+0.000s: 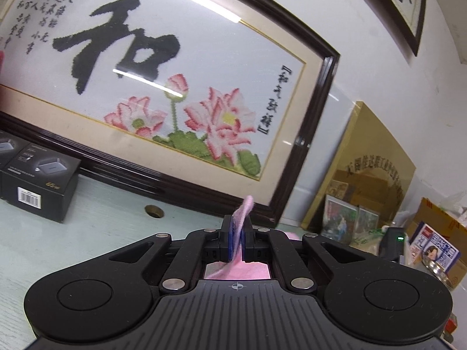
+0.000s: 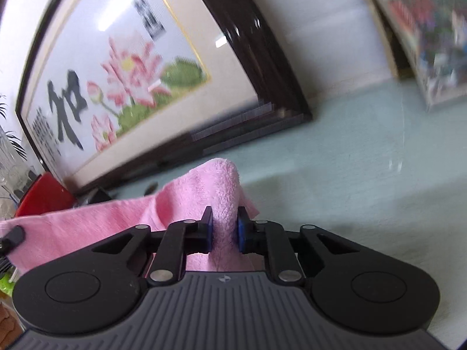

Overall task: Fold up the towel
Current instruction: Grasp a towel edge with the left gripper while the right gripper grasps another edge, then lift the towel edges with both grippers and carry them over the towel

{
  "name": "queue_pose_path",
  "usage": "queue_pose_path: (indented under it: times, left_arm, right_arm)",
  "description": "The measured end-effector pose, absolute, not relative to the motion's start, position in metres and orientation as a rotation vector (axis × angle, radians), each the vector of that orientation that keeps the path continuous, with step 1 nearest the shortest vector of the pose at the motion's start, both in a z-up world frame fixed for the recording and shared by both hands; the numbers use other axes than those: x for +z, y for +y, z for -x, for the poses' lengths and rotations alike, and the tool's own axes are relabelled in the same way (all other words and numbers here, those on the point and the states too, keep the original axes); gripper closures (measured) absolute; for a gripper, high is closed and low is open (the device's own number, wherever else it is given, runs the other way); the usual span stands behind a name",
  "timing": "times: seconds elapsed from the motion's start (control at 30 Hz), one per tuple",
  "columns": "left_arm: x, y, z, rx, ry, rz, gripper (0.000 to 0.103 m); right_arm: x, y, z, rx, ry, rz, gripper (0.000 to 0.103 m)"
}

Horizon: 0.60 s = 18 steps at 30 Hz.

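The left tool (image 1: 238,233) is pinching a thin edge of the pink towel (image 1: 243,207) between its blue-padded fingers, which are pressing almost fully together. A narrow strip of the cloth is sticking up above the fingertips, and more pink fabric is showing below, through the gap behind the fingers.

The right tool (image 2: 224,224) is gripping a thicker fold of the same towel (image 2: 221,180). Its fingers are standing a little apart, with the bunched cloth filling the space between the blue pads (image 2: 240,230). The fold is rising in a rounded hump above the fingertips, and the rest of the towel is stretching away to the left of that view, lifted off the pale green worktop (image 2: 350,175). At the far left edge of the right wrist view, a dark part is touching the towel's end; what it is cannot be told.

Behind both tools, a large framed lotus embroidery (image 1: 163,87) is leaning against the wall at the back of the worktop. A black box (image 1: 38,180) is sitting on the worktop to the left of the left tool.
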<state>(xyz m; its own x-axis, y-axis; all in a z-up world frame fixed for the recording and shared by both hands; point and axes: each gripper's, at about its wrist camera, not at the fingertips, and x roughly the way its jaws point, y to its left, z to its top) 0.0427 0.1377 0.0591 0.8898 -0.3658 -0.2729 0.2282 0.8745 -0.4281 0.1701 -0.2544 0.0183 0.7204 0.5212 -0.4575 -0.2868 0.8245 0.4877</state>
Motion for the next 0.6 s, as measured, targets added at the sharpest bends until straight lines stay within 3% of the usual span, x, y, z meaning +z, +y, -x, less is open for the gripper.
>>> queue_pose_path:
  times: [0.13,0.27,0.6]
  left_arm:
    - [0.058,0.156,-0.044,-0.251,0.342,0.448,0.099]
    - [0.054,0.168,-0.051,-0.218,0.372,0.485,0.098]
    - [0.042,0.156,-0.067,-0.01,0.446,0.327,0.084]
  right_arm:
    - [0.046,-0.264,-0.145,0.459,0.432,-0.373,0.087]
    - [0.059,-0.281,-0.133,0.537,0.372,-0.389,0.084]
    - [0.049,-0.297,-0.139,0.427,0.451,-0.364,0.077]
